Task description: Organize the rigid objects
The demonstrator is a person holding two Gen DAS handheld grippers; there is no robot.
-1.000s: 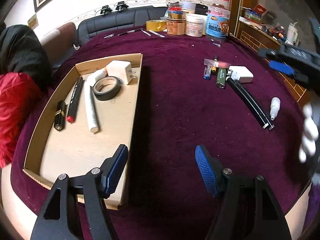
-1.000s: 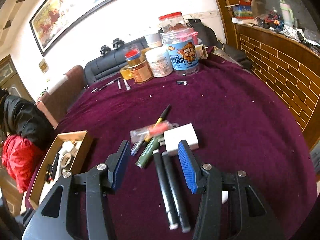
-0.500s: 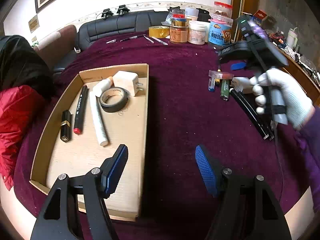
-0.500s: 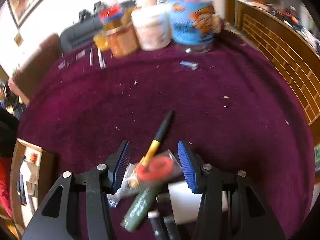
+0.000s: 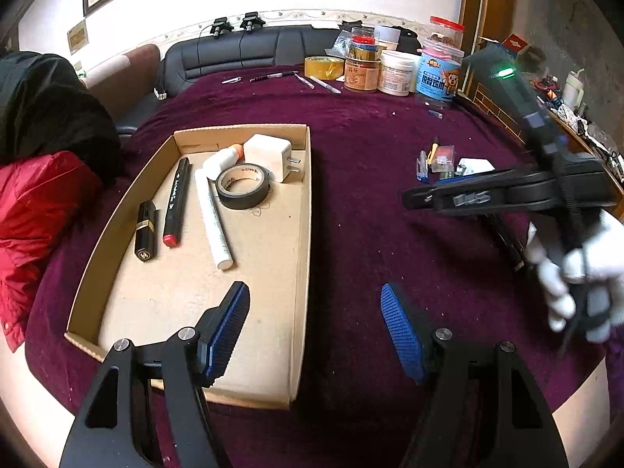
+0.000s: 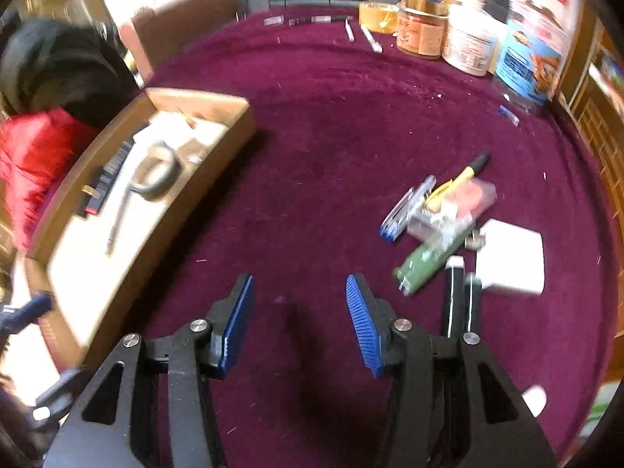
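A cardboard tray (image 5: 302, 234) holds a black tape roll (image 5: 242, 187), a white charger (image 5: 269, 154), a white tube (image 5: 213, 220), a red-tipped marker (image 5: 176, 199) and a black lipstick (image 5: 146, 230). My left gripper (image 5: 314, 292) is open and empty, straddling the tray's right wall near its front corner. My right gripper (image 6: 299, 284) is open over bare purple cloth, nothing between its fingers. To its right lies a pile: a blue pen (image 6: 405, 208), a yellow-black pen (image 6: 466, 175), a small plastic bag (image 6: 456, 206), a green tube (image 6: 425, 265), a white charger (image 6: 511, 257) and two black sticks (image 6: 460, 300).
Jars and tubs (image 5: 394, 72), a yellow tape roll (image 5: 323, 67) and thin pens (image 5: 273, 76) stand along the table's far edge. A gloved hand (image 5: 577, 273) holds the right gripper (image 5: 413, 197) at the right. A red and black jacket (image 5: 35, 195) lies left of the tray.
My right gripper has swung left and rolled, going from above the pile of pens and charger to bare cloth. The left gripper has shifted only a little and stays open.
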